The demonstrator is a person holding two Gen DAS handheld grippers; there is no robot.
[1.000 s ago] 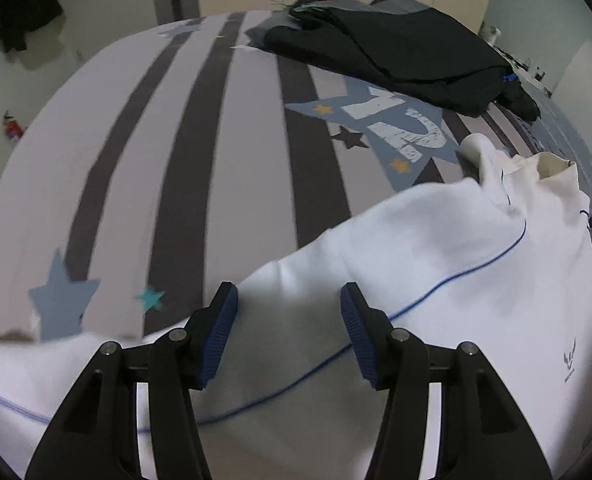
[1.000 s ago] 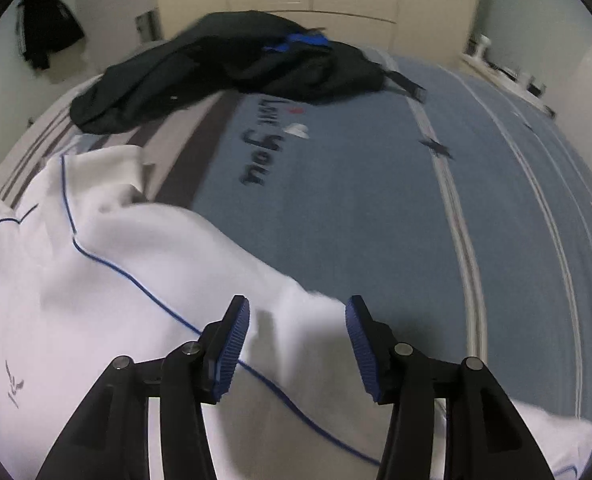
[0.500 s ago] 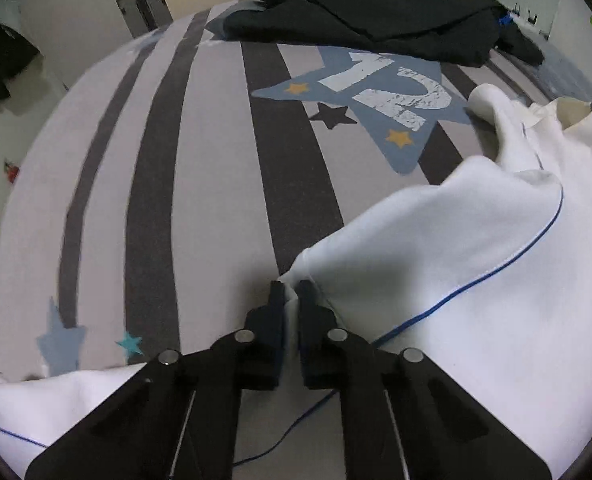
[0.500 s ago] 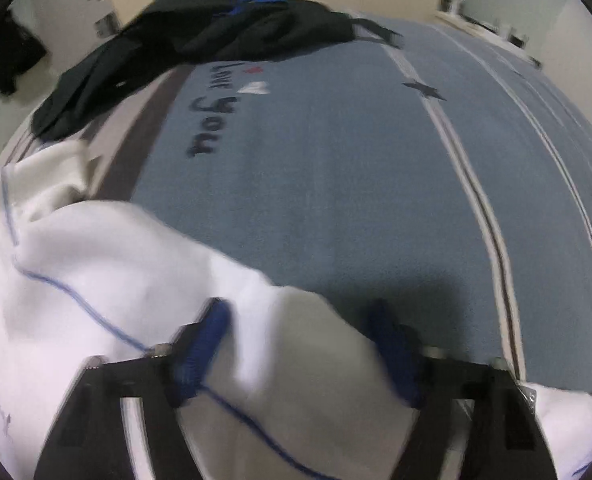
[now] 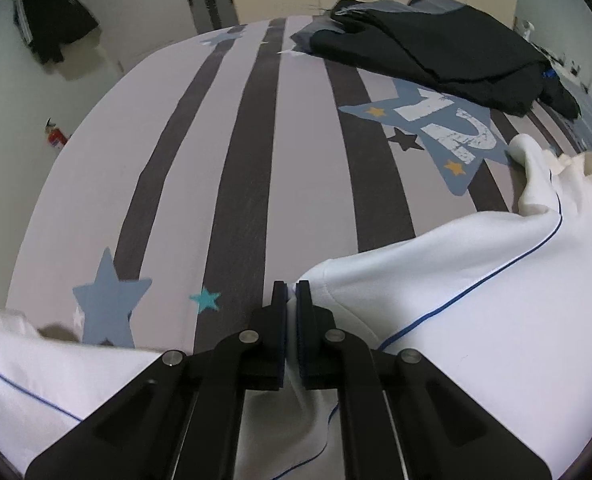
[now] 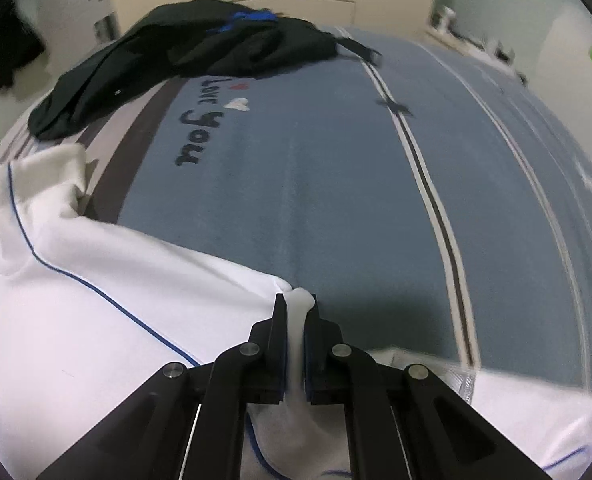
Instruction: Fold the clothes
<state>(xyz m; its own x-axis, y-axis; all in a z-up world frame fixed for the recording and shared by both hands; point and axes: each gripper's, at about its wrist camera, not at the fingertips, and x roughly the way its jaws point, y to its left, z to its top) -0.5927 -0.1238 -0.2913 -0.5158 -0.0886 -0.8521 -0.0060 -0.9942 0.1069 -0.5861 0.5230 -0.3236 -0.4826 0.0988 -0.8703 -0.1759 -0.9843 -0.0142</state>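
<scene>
Left wrist view: my left tool (image 5: 290, 292) is clamped narrow on a fold at the edge of the white sweatshirt (image 5: 476, 300), which lies near and right on the bed (image 5: 224, 168). A dark garment pile (image 5: 436, 52) sits at the far right.

Right wrist view: my right tool (image 6: 296, 304) has just closed and pinches a ridge of the white sweatshirt (image 6: 108, 300), spread near left. The dark garment pile (image 6: 184, 56) lies far left.
</scene>
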